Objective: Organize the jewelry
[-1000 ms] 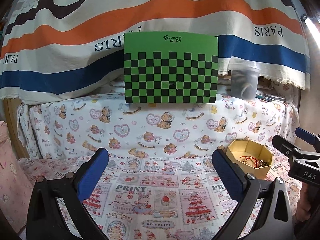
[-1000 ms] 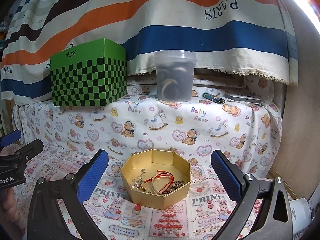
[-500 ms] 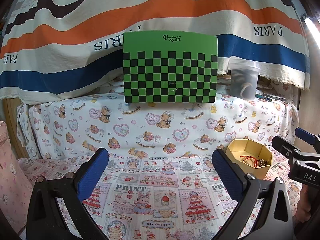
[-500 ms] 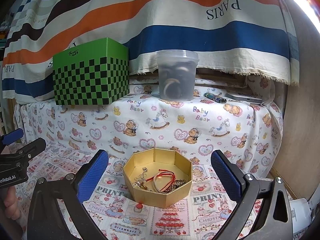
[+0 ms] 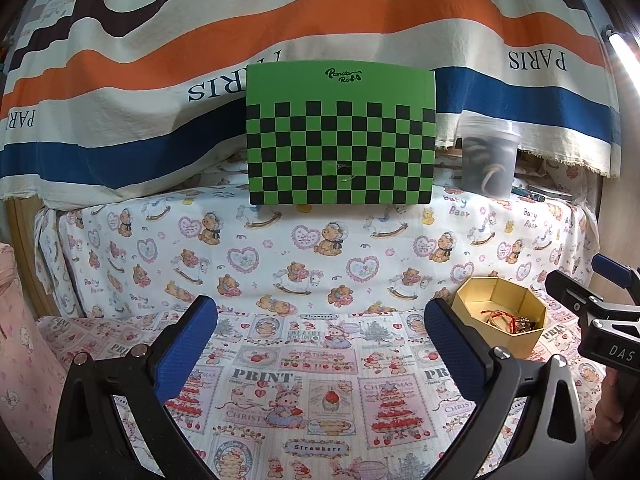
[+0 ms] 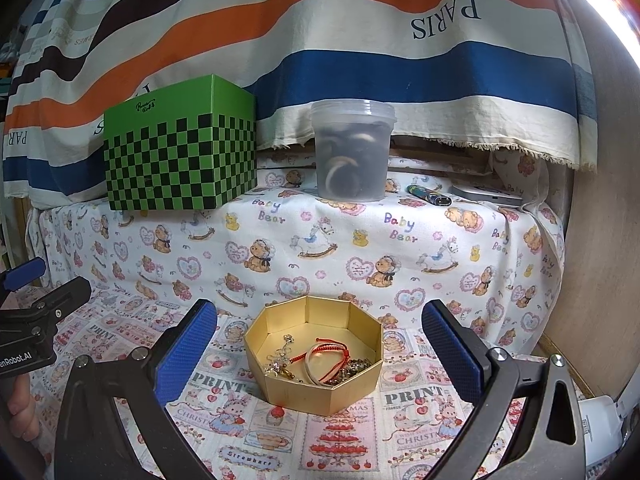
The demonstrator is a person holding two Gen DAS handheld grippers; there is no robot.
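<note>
Striped drape (image 6: 320, 40): hung across the whole back, banded in cream, orange, blue and dark brown, with "PARIS" lettering printed on it.
Bear-print cloth (image 6: 360, 240): covered the raised shelf and its front face, marked "Baby Bear".
Christmas-print cloth (image 5: 312, 380): lay over the lower surface under both grippers, marked "PRINT" and "CHRISTMAS".
Green checkered box (image 5: 340, 132): stood upright on the shelf against the drape, black-and-green squares on its front, plain green band with a small logo above.
Plastic tub (image 6: 352, 148): translucent, lidded, stood on the shelf just right of the checkered box; dark contents and a pale ring showed through its wall.
Left gripper (image 5: 320, 336): hovered above the lower cloth, blue-padded fingers spread wide, nothing between them.
Right gripper (image 6: 320, 340): hovered above the lower cloth, fingers likewise released and wide, with the gold tray seen between them but not touched.
Gold tray (image 6: 356, 384): octagonal, open-topped, sat on the lower cloth near the foot of the shelf, to the right of the left gripper.
Jewelry (image 6: 316, 360): a tangle on the tray floor, comprising a red cord bracelet (image 6: 332, 350), a pale band, silver chain and dark beads.
Lighter (image 6: 428, 196): lay flat on the shelf, right of the tub, beside a flat grey object (image 6: 488, 196) of uncertain kind.
</note>
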